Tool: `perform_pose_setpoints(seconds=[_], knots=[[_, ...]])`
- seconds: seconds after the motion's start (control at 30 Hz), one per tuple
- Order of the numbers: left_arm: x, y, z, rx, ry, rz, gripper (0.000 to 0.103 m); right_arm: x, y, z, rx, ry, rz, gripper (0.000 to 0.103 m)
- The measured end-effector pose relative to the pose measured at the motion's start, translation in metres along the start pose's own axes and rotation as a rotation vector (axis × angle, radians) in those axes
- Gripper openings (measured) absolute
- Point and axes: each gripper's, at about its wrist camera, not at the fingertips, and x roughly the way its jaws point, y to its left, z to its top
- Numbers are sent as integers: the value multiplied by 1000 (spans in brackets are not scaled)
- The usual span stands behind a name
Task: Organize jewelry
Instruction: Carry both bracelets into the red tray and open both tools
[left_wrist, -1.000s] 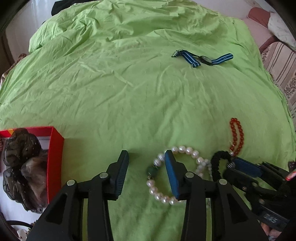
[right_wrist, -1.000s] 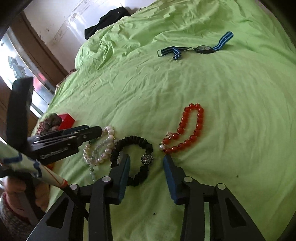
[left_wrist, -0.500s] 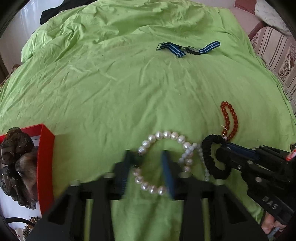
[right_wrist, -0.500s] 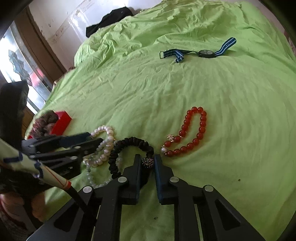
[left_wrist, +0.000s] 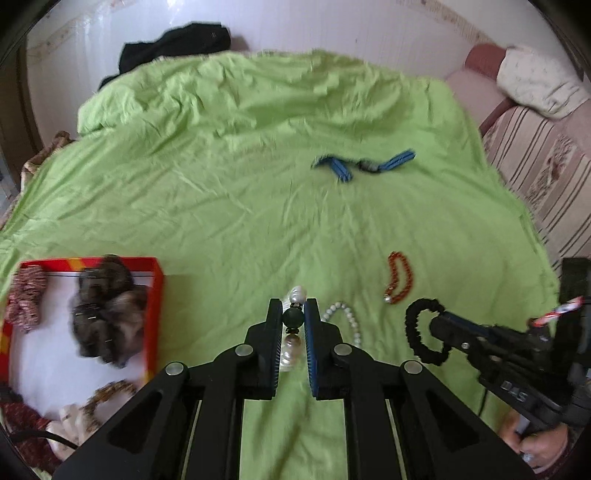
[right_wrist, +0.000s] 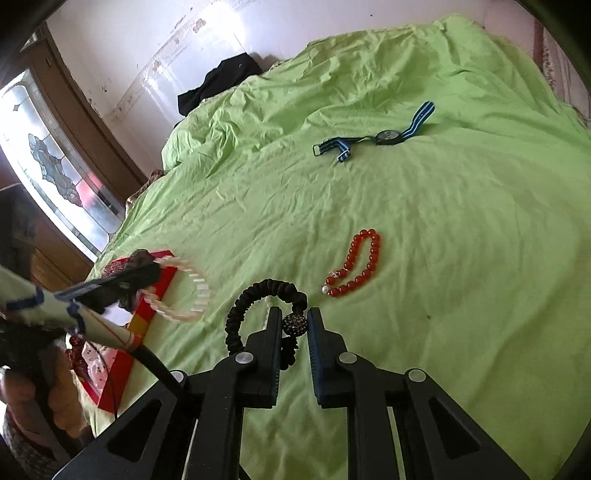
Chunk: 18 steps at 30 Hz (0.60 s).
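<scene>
My left gripper is shut on the pearl bracelet, pinching its dark green bead. The bracelet hangs above the green bedsheet. In the right wrist view the same pearl bracelet dangles, blurred, beside the red box. My right gripper is shut on the black bracelet at its sparkly bead, lifted off the sheet. A red bead bracelet lies just beyond it. A blue striped watch lies farther back.
The red box at the left holds several scrunchies and other pieces. A thin pearl strand lies on the sheet between the grippers. Black clothing sits at the far edge, a striped sofa to the right.
Both grippers have closed, the left on the pearl bracelet, the right on the black one. Both have risen off the sheet, and the left has come nearer the red box.
</scene>
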Motion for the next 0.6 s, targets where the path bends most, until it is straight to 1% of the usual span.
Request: perform_pose_setpoints(seconds=[0.07,0.17,0.33,0.47,0.6], knots=[[-19,5,0,-4,-22,2,11,-8,6,-2,-2,-6,3,14],[-50,25,0,-31,-47,7,11,-14,21,-3,-16,-9,15,14],[-87,79,-6,-90,-57,69,11,-16,64,-5,-69,7,61,14],[-95,124,-16,-113,-35,133,11,-1,114,-6,-142,46,104,14],[-85,183,-26,-205,3,153,11,23,160,-6,-209,87,132,14]])
